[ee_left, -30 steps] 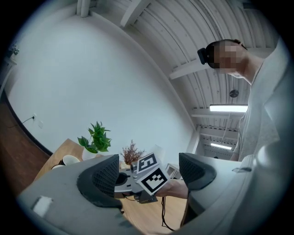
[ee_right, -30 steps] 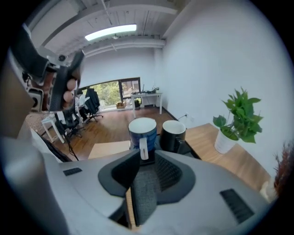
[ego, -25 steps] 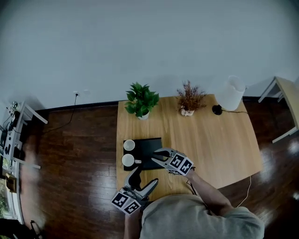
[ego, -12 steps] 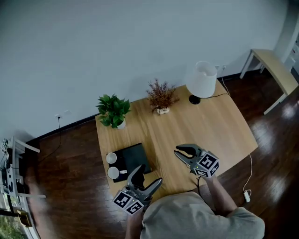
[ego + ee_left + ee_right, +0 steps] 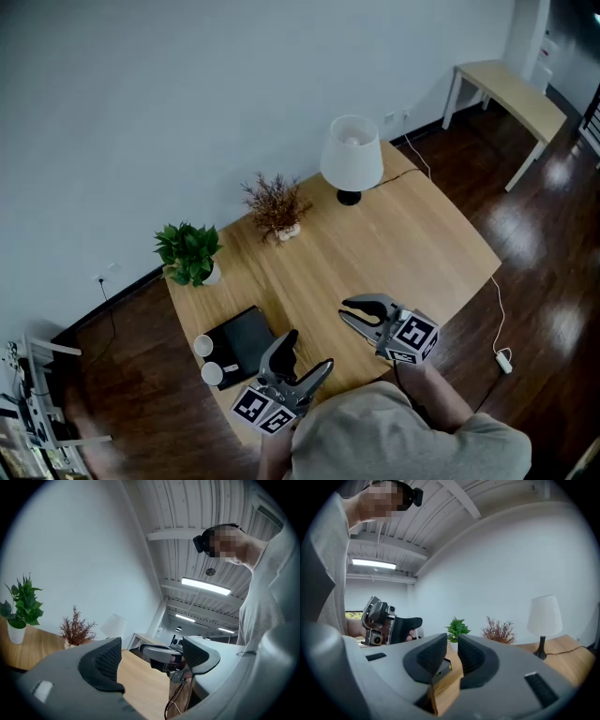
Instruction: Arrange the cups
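Two white cups [image 5: 203,345] [image 5: 213,373] stand side by side at the left edge of a black tray [image 5: 246,334] on the wooden table [image 5: 394,244]. My left gripper [image 5: 305,357] hovers at the table's near edge, right of the tray, open and empty; its own view shows the left gripper [image 5: 152,656] with wide jaws. My right gripper [image 5: 347,311] is further right over bare wood, shut on nothing. The right gripper [image 5: 451,651] shows its pads nearly touching. Neither gripper view shows the cups.
A green potted plant [image 5: 190,253], a dried plant in a small pot [image 5: 277,206] and a white lamp [image 5: 352,155] stand along the table's far side. A cable [image 5: 497,319] hangs off the right edge. A second table [image 5: 511,89] stands at the far right.
The head view has swung, so the table now sits turned and further left. The right gripper has drawn away from the black tray to the right and closed. The left gripper has shifted slightly right.
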The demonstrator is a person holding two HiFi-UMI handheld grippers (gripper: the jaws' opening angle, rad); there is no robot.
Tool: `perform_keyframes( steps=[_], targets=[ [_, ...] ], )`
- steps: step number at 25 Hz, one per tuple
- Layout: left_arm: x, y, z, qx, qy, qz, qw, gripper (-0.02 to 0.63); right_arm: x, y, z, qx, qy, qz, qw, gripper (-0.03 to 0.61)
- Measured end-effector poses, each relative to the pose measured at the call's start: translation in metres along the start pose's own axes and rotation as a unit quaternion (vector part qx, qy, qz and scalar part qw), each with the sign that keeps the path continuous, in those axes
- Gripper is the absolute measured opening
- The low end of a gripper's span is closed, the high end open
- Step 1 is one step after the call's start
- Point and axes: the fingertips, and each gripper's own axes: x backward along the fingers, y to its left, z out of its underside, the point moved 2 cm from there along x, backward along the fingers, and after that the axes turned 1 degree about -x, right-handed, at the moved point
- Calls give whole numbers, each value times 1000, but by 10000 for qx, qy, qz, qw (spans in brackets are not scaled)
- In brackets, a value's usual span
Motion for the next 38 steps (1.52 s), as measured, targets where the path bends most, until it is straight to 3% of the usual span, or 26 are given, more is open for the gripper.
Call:
perform_keyframes(
  steps=[8,17,38],
  targets=[
    [-8,-8,-29,-377,-297,-21,9988,383,3,11,-25,222,-179,-218,9994,66],
    [-17,-26,-41,-622,-394,266,9969,383,10,16,-44,393,-356,-292,9982,66],
    [-12,-36,-49,-722,-554,391,9951,382,22,36,-80,719,-703,-391,9942,64]
  ],
)
